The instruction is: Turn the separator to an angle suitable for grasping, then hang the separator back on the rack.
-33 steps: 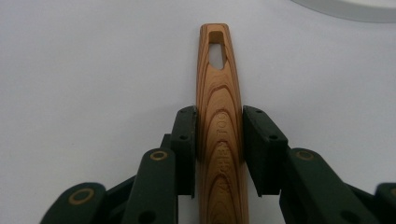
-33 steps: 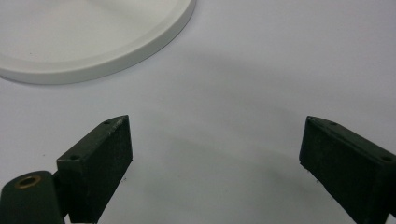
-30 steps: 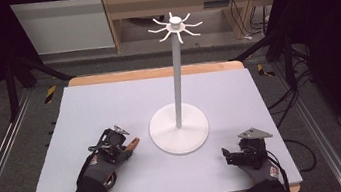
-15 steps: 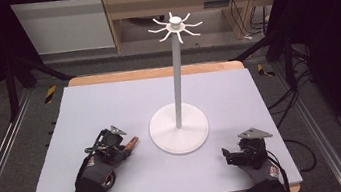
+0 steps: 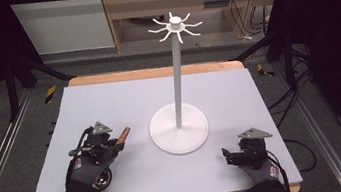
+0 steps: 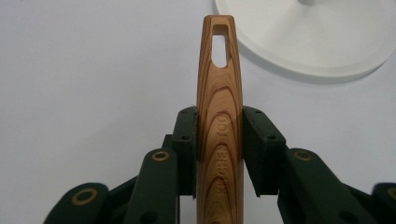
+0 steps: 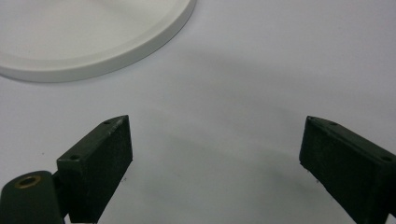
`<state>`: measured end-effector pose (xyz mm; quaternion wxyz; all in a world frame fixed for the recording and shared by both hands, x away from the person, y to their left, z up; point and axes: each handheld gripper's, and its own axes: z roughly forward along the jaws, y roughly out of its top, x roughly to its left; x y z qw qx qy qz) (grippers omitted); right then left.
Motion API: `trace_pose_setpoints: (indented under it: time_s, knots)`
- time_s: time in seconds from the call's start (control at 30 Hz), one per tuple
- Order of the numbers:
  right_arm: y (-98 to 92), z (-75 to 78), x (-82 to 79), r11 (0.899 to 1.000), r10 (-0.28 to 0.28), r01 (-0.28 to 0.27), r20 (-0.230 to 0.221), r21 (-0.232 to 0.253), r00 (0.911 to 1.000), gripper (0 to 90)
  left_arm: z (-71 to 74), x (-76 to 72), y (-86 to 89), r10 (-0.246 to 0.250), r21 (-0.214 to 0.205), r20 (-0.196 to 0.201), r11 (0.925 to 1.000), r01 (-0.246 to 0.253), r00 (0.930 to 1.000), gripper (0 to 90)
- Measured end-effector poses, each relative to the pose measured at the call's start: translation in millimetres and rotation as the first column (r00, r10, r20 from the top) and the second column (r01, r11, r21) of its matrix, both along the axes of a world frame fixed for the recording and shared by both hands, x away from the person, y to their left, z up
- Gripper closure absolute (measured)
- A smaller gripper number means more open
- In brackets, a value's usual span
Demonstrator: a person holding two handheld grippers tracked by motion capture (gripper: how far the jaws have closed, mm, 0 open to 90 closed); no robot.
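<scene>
- Since a second ago: left gripper point(image 5: 119, 136) sits a little lower and nearer the table's near-left part; the right gripper and the stand are unchanged in place.
- Left gripper, state: jaws closed on a wooden utensil handle point(image 6: 219, 116), clamped on both flat sides about midway along the visible length.
- Wooden utensil handle, axis: runs straight out along the jaws, its tip pointing toward the stand; a slotted hanging hole point(image 6: 218, 49) at the far end lies clear of the jaws. Working end hidden under the hand.
- Hook stand point(image 5: 173, 70): white, round base point(image 5: 179, 131) mid-table, upright pole, ring of curved hooks point(image 5: 175, 25) at the top, all bare.
- Key relation: stand base lies just beyond and right of the handle tip; the hooks stand high above it. Judged: hanging by the slot calls for a lift and a tilt.
- Right gripper point(image 7: 212, 149): jaws spread wide, nothing between them, low over the table point(image 5: 108, 99) near the right edge, base rim just ahead.
- Nearer hand: left, already loaded.
- Containers: none seen.
</scene>
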<state>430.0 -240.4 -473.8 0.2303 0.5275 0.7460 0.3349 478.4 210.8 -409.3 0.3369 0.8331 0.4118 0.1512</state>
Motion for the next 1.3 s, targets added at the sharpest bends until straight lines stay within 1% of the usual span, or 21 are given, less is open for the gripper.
trace_pose_setpoints:
  time_s: [0.07, 0.23, 0.33, 0.4, 0.47, 0.5, 0.53, 0.57, 0.7, 0.73, 0.77, 0.8, 0.9, 0.93, 1.0, 1.03, 1.07, 1.13, 1.17, 1.2, 1.3]
  knots:
    - [0.0, 0.0, 0.0, 1.0, 0.0, 0.0, 0.0, 0.0, 1.0, 9.9, 3.4, -1.2, 0.9, -0.002, -0.01, 0.005, 0.9999, 0.002, 1.0, 67.3]
    - [-0.3, 0.0, 0.2, 1.0, 0.003, -0.003, 0.003, -0.003, 1.0, 9.9, 19.4, -9.0, 4.8, 0.006, -0.051, 0.063, 0.9987, -0.003, 0.998, 67.3]
    - [-0.5, 0.7, -0.3, 1.0, 0.002, -0.002, 0.007, -0.002, 1.0, 9.9, 28.7, -13.9, 8.3, 0.009, -0.085, 0.118, 0.9964, 0.001, 0.9929, 67.3]
    - [-1.0, 1.2, -0.6, 1.0, -0.002, 0.002, 0.007, -0.003, 1.0, 9.9, 30.5, -15.1, 9.0, 0.013, -0.096, 0.131, 0.9954, 0.0, 0.9913, 67.3]
    - [-1.0, 1.0, -0.6, 1.0, -0.007, 0.007, 0.01, -0.005, 0.9999, 9.9, 35.6, -19.0, 11.3, 0.026, -0.132, 0.179, 0.9912, -0.003, 0.9835, 67.3]
    - [-1.0, 1.0, -0.6, 1.0, -0.007, 0.007, 0.01, -0.005, 0.9999, 9.9, 35.6, -19.0, 11.3, 0.026, -0.132, 0.179, 0.9912, -0.003, 0.9835, 67.3]
    - [-1.8, 1.3, -0.3, 1.0, -0.005, 0.005, 0.014, -0.011, 0.9999, 10.0, 39.0, -21.9, 12.8, 0.038, -0.155, 0.209, 0.988, -0.005, 0.9772, 67.3]
    - [-1.8, 1.3, -0.3, 1.0, -0.005, 0.005, 0.014, -0.011, 0.9999, 10.0, 39.0, -21.9, 12.8, 0.038, -0.155, 0.209, 0.988, -0.005, 0.9772, 67.3]
    - [-1.6, 1.2, -0.1, 1.0, -0.011, 0.011, 0.014, -0.004, 0.9998, 10.0, 45.7, -27.3, 15.5, 0.056, -0.197, 0.261, 0.9804, -0.004, 0.9637, 67.2]
    - [-1.6, 1.2, 0.1, 1.0, -0.008, 0.009, 0.014, -0.006, 0.9999, 10.1, 47.4, -27.9, 15.9, 0.055, -0.207, 0.258, 0.9783, 0.0, 0.9645, 67.2]
    - [-1.6, 1.3, -0.1, 1.0, -0.009, 0.009, 0.013, -0.009, 0.9999, 10.1, 48.9, -29.5, 16.6, 0.063, -0.22, 0.276, 0.9756, -0.001, 0.9592, 67.3]
    - [-1.8, 1.5, -0.1, 1.0, -0.006, 0.006, 0.014, -0.01, 0.9999, 10.1, 52.5, -31.8, 17.1, 0.069, -0.226, 0.291, 0.9742, -0.002, 0.9541, 67.3]
    - [-1.5, 1.6, -0.5, 1.0, -0.008, 0.008, 0.015, -0.01, 0.9999, 10.1, 56.1, -34.3, 17.4, 0.069, -0.228, 0.305, 0.9738, 0.002, 0.9498, 67.3]
    - [-1.5, 1.5, -0.5, 1.0, -0.008, 0.009, 0.014, -0.01, 0.9999, 10.1, 57.6, -36.2, 17.2, 0.076, -0.234, 0.322, 0.9722, 0.002, 0.9436, 67.3]
    - [-1.2, 1.4, -0.4, 1.0, -0.008, 0.008, 0.012, -0.007, 0.9999, 10.1, 61.3, -38.5, 16.4, 0.076, -0.237, 0.333, 0.9714, 0.006, 0.9398, 67.3]
    - [-1.1, 1.2, -0.1, 1.0, -0.009, 0.009, 0.013, -0.009, 0.9999, 10.1, 62.9, -40.1, 16.2, 0.079, -0.242, 0.347, 0.9703, 0.007, 0.9344, 67.3]
    - [-0.9, 1.4, -0.1, 1.0, -0.012, 0.012, 0.01, -0.008, 0.9999, 10.0, 64.7, -40.7, 15.8, 0.075, -0.243, 0.345, 0.9699, 0.012, 0.9355, 67.3]
    - [-1.2, 1.2, -0.1, 1.0, -0.01, 0.01, 0.014, -0.01, 0.9999, 10.1, 67.4, -43.4, 15.6, 0.078, -0.252, 0.365, 0.9675, 0.018, 0.9276, 67.3]
    - [-1.4, 1.2, 0.0, 1.0, -0.008, 0.008, 0.015, -0.012, 0.9999, 10.1, 69.0, -44.0, 15.5, 0.074, -0.254, 0.361, 0.9669, 0.022, 0.9297, 67.3]
    - [-1.5, 1.1, 0.0, 1.0, -0.007, 0.008, 0.016, -0.012, 0.9998, 10.1, 70.0, -45.4, 15.2, 0.08, -0.264, 0.375, 0.9643, 0.023, 0.9236, 67.3]
    - [-2.0, 1.1, 0.1, 1.0, -0.009, 0.009, 0.014, -0.005, 0.9999, 10.1, 74.4, -47.3, 14.2, 0.076, -0.265, 0.385, 0.9637, 0.032, 0.9197, 67.3]
